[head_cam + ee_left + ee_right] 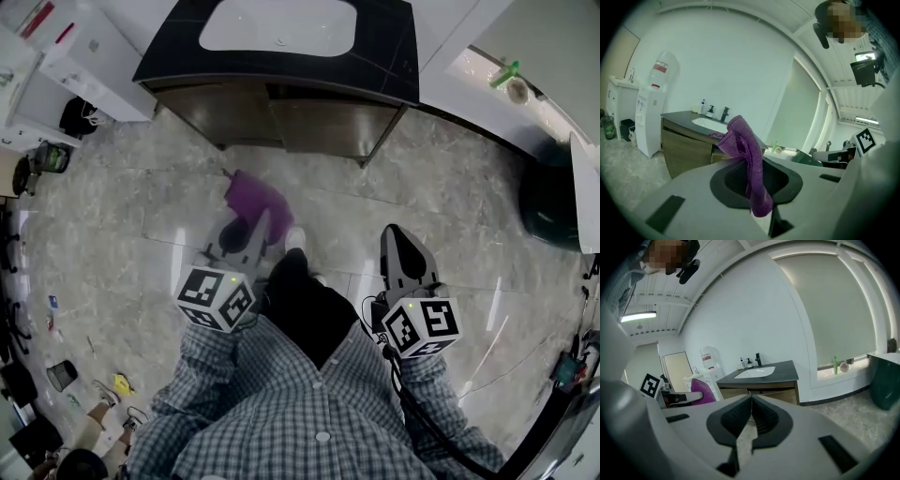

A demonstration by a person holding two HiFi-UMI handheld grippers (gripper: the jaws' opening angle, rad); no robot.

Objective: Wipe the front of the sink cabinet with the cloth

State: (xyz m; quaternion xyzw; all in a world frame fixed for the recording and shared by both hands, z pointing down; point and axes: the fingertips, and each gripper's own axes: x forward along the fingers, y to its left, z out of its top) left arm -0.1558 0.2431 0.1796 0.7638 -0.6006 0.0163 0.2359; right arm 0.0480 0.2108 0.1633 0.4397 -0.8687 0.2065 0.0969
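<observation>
Head view looks steeply down on a pale marble floor (141,206), with the sink cabinet (281,117) at twelve o'clock - dark top, white basin (278,25), brown wooden front. The left tool (265,223) sits just at eleven o'clock of the frame's centre, its jaws clamped on the purple cloth (251,199). The cloth bunches out past the tool's tips toward the cabinet and is well apart from the cabinet front. The right tool (395,236) is at about three o'clock, pointing toward twelve, with its jaws pressed together and nothing between them.

Left gripper view has the cloth pinched in the dark pads, one end standing up in a fold and the other hanging down at six o'clock. The cabinet is beyond it at nine o'clock, and a white water dispenser (651,108) stands farther along at ten o'clock.

Right gripper view shows the ribbed pads meeting edge to edge - the cabinet lies straight ahead at twelve o'clock, and the cloth shows at nine o'clock. A checked shirt (309,412) fills the head view at six o'clock.
</observation>
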